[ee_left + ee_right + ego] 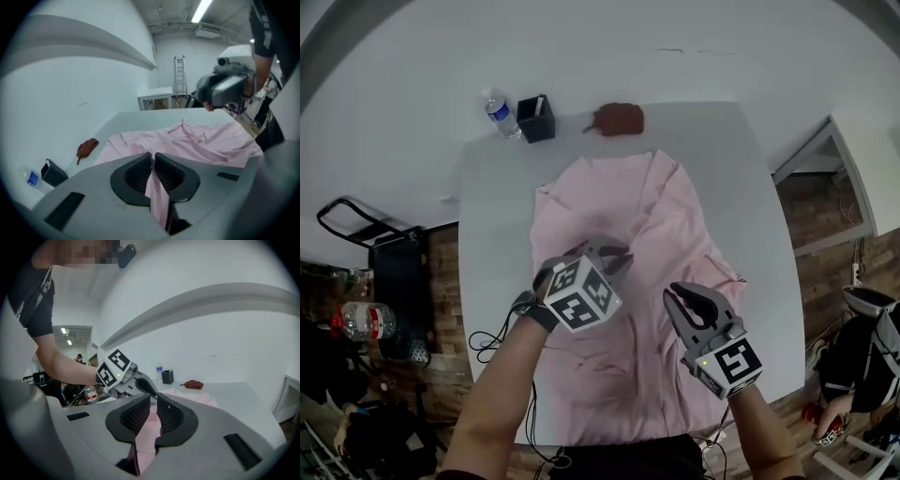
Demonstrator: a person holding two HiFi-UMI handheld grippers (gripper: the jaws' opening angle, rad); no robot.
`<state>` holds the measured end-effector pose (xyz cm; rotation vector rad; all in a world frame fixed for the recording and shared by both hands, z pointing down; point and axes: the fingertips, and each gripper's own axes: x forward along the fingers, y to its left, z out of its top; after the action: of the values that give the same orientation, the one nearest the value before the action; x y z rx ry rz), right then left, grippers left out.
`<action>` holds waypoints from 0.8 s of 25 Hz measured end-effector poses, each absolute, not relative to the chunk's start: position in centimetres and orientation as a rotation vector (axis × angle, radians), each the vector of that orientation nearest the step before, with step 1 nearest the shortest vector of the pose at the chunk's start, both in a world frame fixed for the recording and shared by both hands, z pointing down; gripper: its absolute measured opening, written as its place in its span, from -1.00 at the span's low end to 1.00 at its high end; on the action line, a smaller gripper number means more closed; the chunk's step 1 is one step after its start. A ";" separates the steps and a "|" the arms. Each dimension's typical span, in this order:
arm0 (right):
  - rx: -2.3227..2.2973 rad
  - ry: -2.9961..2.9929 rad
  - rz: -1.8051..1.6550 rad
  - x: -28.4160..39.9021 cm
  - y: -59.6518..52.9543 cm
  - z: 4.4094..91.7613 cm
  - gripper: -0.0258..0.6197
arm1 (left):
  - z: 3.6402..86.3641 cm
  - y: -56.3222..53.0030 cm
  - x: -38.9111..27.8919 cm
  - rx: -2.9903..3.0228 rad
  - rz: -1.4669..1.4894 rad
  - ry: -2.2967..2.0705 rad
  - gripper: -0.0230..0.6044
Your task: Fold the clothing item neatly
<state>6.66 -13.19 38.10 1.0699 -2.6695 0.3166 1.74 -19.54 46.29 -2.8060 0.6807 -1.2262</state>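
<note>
A pink shirt [623, 220] lies spread and rumpled on the pale grey table [487, 234], collar toward the far edge. My left gripper [622, 259] hovers over the shirt's middle, shut on a fold of the pink cloth; in the left gripper view the strip of cloth [157, 192] hangs pinched between the dark pads at the gripper [153, 157]. My right gripper [680, 298] is just to its right, also over the shirt. In the right gripper view the right gripper [153, 401] has its jaws nearly together, with pink cloth [146, 432] caught low between them.
At the table's far edge stand a water bottle [501, 113], a black box [535, 119] and a reddish-brown pouch [617, 119]. A white cabinet [839, 178] is off the right side, a black cart [356, 225] and cables on the left. A ladder [180, 75] leans at the room's back.
</note>
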 end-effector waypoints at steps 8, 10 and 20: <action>1.052 -2.628 0.328 9.0 -11.8 40.5 -0.77 | 51.4 -12.7 5.8 -2.722 -1.272 0.468 -0.84; 1.050 -2.615 0.334 9.2 -11.6 40.9 -0.77 | 52.8 -11.6 6.4 -2.716 -1.280 0.429 -0.82; 0.949 -2.528 0.431 10.0 -12.5 46.0 -0.77 | 52.4 -5.6 7.4 -2.761 -1.237 0.263 -0.13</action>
<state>9.96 -12.53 46.02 0.9488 -2.5284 0.4310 7.40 -5.63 52.40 -2.7612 0.2625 -1.2370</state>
